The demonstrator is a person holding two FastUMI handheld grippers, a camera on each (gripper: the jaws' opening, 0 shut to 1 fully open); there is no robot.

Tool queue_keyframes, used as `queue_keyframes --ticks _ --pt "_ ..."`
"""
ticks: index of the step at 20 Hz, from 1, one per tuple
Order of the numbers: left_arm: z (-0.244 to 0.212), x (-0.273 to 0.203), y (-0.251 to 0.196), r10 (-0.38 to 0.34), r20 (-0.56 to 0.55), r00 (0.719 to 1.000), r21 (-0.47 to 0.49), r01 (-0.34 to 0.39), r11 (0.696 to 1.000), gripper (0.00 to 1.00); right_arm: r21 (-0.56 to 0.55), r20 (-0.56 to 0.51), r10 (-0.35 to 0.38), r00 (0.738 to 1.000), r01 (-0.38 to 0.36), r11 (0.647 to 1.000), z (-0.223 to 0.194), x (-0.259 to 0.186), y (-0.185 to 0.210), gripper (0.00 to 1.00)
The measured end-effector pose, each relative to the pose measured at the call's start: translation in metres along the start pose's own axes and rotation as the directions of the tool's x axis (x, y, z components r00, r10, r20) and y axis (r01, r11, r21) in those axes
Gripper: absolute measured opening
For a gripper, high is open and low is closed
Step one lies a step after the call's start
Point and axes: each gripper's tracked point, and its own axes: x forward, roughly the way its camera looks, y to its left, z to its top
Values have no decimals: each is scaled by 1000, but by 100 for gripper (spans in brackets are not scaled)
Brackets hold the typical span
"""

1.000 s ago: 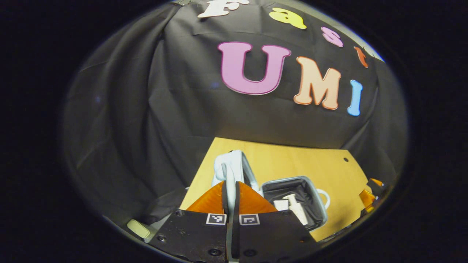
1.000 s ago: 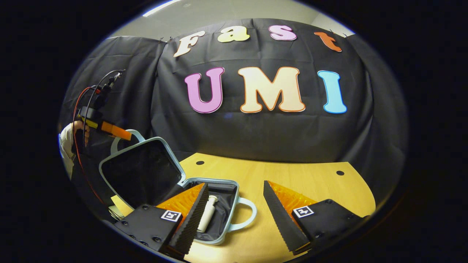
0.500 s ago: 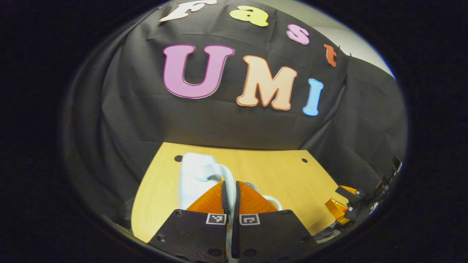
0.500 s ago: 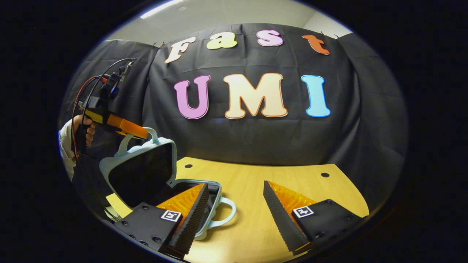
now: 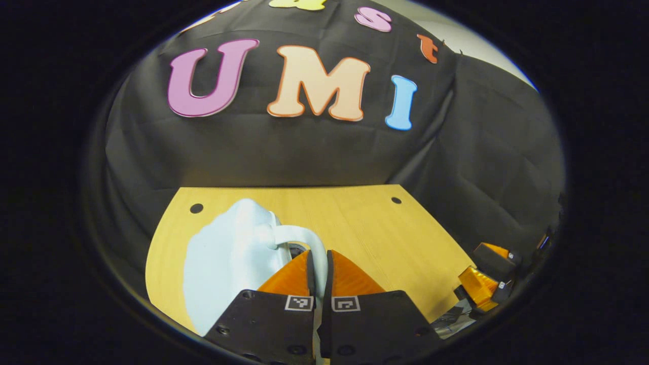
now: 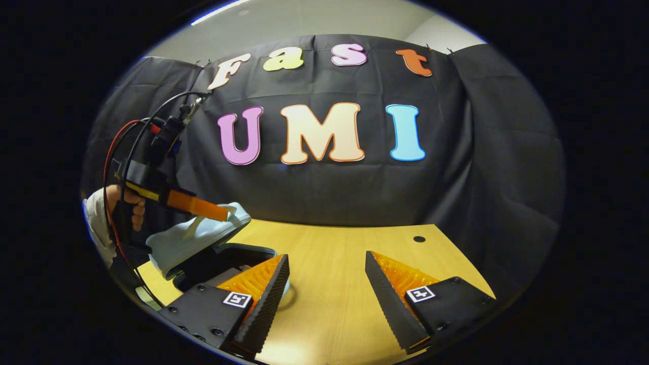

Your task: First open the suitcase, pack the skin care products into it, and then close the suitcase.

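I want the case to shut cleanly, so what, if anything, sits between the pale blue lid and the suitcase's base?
Nothing visible blocks it. The left gripper, shut on the lid handle, holds the pale blue hard-shell lid tilted low over the black-lined base. In the right gripper view the gap at the rim looks clear; deeper inside is hidden.

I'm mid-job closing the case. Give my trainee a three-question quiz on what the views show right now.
1. True or false: the left tool is shut on the lid handle.
2. Pick one. The suitcase lid is: A) flat open, B) partly lowered with a gap, C) fully shut.
3. In a word, how do the right tool's jaws stand?

Key: 1 true. 2 B, the right gripper view shows a dark gap under the lid. 3 open, holding nothing, over the table.
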Motion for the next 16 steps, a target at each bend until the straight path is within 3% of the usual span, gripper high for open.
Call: queue_keyframes --ticks 6,14,16 --pt "-45 45 -26 10 -60 998 29 -8 1000 0 -2 -17 -60 998 60 998 -6 -18 -42 95" --pt "-118 91 -42 75 -142 987 60 -67 996 0 2 -37 -102 994 103 995 -11 -33 -77 95" --pt "-136 98 -52 60 -162 985 52 -53 997 6 10 -36 -108 994 108 994 -11 -36 -85 95"
